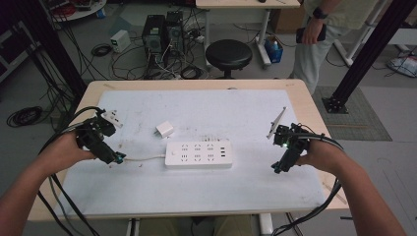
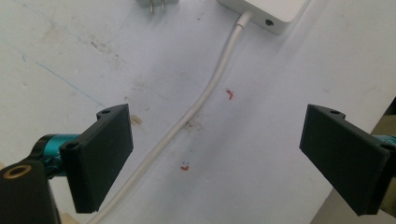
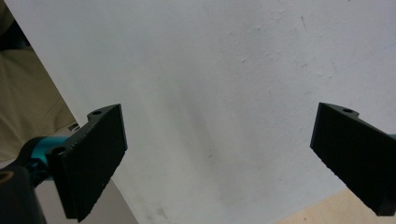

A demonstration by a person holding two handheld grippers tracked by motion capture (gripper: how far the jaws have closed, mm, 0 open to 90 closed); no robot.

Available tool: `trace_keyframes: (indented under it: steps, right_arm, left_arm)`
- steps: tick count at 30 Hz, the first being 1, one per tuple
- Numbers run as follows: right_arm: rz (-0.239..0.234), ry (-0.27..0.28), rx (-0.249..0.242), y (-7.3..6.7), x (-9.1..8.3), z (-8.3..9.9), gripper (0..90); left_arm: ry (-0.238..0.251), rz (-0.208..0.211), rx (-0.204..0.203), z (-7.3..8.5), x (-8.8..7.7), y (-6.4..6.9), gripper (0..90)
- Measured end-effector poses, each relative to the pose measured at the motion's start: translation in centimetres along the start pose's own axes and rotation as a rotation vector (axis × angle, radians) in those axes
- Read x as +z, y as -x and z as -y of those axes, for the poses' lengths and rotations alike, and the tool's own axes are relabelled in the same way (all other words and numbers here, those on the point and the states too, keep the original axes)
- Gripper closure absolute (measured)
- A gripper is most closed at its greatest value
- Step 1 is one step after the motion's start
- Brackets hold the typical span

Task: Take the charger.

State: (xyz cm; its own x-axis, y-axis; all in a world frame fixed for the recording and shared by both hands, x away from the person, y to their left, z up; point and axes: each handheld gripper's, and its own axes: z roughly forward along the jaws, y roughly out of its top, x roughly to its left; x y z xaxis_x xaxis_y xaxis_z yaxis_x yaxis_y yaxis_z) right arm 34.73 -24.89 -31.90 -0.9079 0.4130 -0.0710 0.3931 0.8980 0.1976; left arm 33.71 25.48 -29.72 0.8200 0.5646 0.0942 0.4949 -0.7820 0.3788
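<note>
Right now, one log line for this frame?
left gripper: open, over cable | right gripper: open, empty | power strip: flat on table | plug adapter: loose

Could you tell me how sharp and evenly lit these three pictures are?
High view: dim, soft room light, slightly blurred, the white mat brightest, no hard shadows. Left gripper view: fairly sharp on the cable and red marks, even light. Right gripper view: the mat is plain, with a faint soft shadow across its middle; the black pads look dark with little detail.

White power strip (image 1: 198,154) and cord (image 2: 205,95), white plug adapter (image 1: 164,130), black fingers (image 2: 100,161), smudged white mat (image 1: 236,113)
</note>
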Motion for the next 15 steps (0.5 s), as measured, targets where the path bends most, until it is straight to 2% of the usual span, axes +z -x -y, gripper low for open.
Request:
trace_keyframes:
  steps: [2,4,7,12,14,15]
  right_arm:
    - [0.002,0.0,0.015,-0.1,-0.1,0.0,3.1]
    - [-0.001,0.003,0.009,0.0,0.0,0.0,3.1]
    - [-0.001,0.01,0.009,0.1,-0.1,0.0,3.1]
    - [0.001,0.009,0.01,0.1,-0.1,0.0,3.1]
    - [0.003,0.015,0.005,0.2,0.0,0.0,3.1]
    - [0.004,0.015,0.017,0.2,0.0,-0.1,3.1]
  left_arm:
    - [0.005,-0.004,-0.005,-0.1,0.1,-0.2,9.5]
    - [0.02,-0.008,-0.028,-0.3,0.2,-0.2,9.5]
    - [0.021,-0.021,-0.033,-0.5,0.2,-0.5,9.6]
    - [0.06,-0.051,-0.086,-1.0,0.5,-1.0,9.5]
    - [0.067,-0.055,-0.091,-1.2,0.6,-1.2,9.6]
    - [0.084,-0.067,-0.104,-1.6,0.8,-1.6,9.5]
